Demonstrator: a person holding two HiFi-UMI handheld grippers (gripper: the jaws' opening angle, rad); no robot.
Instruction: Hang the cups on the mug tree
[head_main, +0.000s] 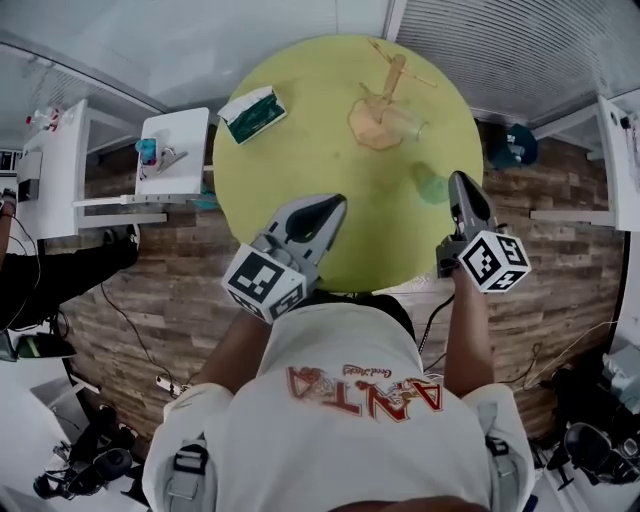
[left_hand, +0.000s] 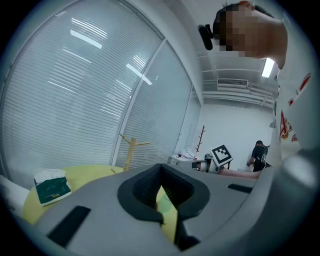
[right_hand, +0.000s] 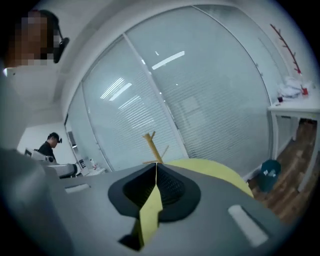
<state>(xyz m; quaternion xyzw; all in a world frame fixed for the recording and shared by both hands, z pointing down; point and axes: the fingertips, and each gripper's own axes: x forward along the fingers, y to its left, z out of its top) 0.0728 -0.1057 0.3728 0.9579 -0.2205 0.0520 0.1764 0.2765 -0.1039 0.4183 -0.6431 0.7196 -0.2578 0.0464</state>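
The wooden mug tree (head_main: 392, 80) stands at the far side of the round yellow-green table (head_main: 300, 160), and no cup hangs on its pegs. A clear glass cup (head_main: 406, 125) rests against its base. A pale green cup-like shape (head_main: 431, 186) sits just left of my right gripper (head_main: 461, 183), which is shut and empty above the table's right part. My left gripper (head_main: 328, 208) hovers over the near edge, its tips together with nothing held. The tree also shows beyond the jaws in the left gripper view (left_hand: 130, 150) and in the right gripper view (right_hand: 154, 148).
A green-and-white tissue pack (head_main: 252, 113) lies at the table's far left. White desks (head_main: 172, 150) stand to the left and another at the right (head_main: 615, 160). A blue bin (head_main: 512, 146) sits on the wood floor beyond the table's right edge. A person stands in the background (left_hand: 260, 156).
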